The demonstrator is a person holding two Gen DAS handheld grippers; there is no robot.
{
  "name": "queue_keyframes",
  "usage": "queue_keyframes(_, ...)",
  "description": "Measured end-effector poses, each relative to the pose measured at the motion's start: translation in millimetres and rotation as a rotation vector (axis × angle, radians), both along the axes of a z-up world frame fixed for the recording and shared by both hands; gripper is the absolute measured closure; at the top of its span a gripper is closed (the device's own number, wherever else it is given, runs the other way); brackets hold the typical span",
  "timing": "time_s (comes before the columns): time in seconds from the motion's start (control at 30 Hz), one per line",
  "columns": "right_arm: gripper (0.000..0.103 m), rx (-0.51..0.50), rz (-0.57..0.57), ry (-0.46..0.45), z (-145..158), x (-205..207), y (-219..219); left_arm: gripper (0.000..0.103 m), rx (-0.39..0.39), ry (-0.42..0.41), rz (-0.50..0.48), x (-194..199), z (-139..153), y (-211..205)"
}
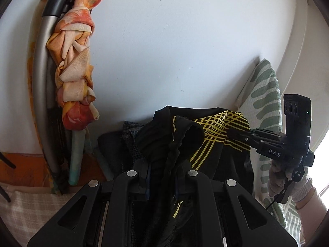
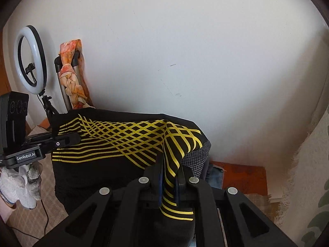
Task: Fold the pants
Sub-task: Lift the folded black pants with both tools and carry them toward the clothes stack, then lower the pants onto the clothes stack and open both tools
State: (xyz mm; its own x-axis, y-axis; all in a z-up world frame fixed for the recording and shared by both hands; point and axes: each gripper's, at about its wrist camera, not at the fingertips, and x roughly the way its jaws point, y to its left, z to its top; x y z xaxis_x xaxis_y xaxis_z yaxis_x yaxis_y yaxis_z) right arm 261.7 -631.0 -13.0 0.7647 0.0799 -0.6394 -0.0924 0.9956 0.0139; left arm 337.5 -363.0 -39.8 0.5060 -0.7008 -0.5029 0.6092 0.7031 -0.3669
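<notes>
We read two pieces of lettering, both on the gripper bodies. In the left wrist view, the right gripper [image 1: 230, 132] shows white capitals "DAS" [image 1: 274, 153] on the side of its black body; a single further letter, perhaps "G", sits on the edge of the upright housing beside it, too small for us to be sure. In the right wrist view, the left gripper [image 2: 79, 136] carries a white label reading "GenRobot.AI" [image 2: 26, 156] on the front of its black body. We can read no other text, number or sign in either view.
</notes>
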Motion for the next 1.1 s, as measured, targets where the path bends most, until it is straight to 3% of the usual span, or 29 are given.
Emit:
queue_keyframes(0.23,0.096,-0.013,-0.018,0.028,-33.9,26.4,-9.1,0.086,0.092,-0.033,0.025,7.1,-14.5,-14.4)
queue_keyframes(0.3,0.095,-0.001,-0.024,0.030,-39.3,31.3,-13.1,0.080,0.121,-0.044,0.042,8.1,-17.3,-18.0)
queue_keyframes(0.4,0.089,-0.009,-0.054,0.030,-43.1,38.2,-18.9,0.080,0.148,-0.043,0.075,12.1,-21.2,-18.8)
queue_keyframes(0.47,0.072,-0.017,-0.100,0.031,-43.3,41.3,-23.8,0.078,0.157,-0.027,0.102,16.2,-24.1,-16.8)
queue_keyframes(0.5,0.055,-0.023,-0.134,0.028,-42.6,42.5,-27.8,0.078,0.161,-0.026,0.107,16.5,-24.8,-15.5)
queue_keyframes(0.53,0.046,-0.027,-0.162,0.022,-41.7,42.8,-31.5,0.078,0.172,-0.031,0.114,16.7,-24.9,-15.4)
queue_keyframes(0.6,0.046,-0.044,-0.205,0.010,-39.9,42.0,-35.2,0.066,0.205,-0.050,0.127,14.0,-23.5,-15.2)
queue_keyframes(0.67,0.046,-0.071,-0.232,0.017,-37.4,42.0,-34.6,0.062,0.225,-0.068,0.144,10.9,-19.0,-19.3)
queue_keyframes(0.8,0.043,-0.083,-0.270,0.030,-35.0,42.2,-37.2,0.057,0.239,-0.064,0.198,10.8,-8.0,-12.2)
queue_keyframes(1.1,0.039,-0.019,-0.278,-0.014,-13.3,11.1,-39.9,0.056,0.237,-0.111,0.165,-26.1,23.0,10.5)
